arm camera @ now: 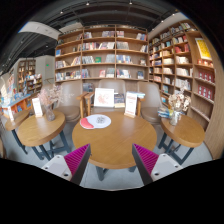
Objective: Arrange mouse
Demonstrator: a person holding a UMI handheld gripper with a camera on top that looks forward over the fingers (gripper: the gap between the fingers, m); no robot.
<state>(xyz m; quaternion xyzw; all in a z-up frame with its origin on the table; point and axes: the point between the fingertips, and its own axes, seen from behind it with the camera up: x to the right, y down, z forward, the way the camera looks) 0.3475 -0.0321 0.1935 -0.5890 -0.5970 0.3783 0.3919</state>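
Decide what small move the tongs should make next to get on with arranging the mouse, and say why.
Probably ease the tongs forward and a little left over the round table, toward the red and white item. The tongs are open and empty at the table's near edge, well short of that item. Whether it is the mouse is too small to tell.

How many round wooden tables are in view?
3: the centre table just beyond the open, empty gripper, a smaller table to its left, another to its right. More may be hidden.
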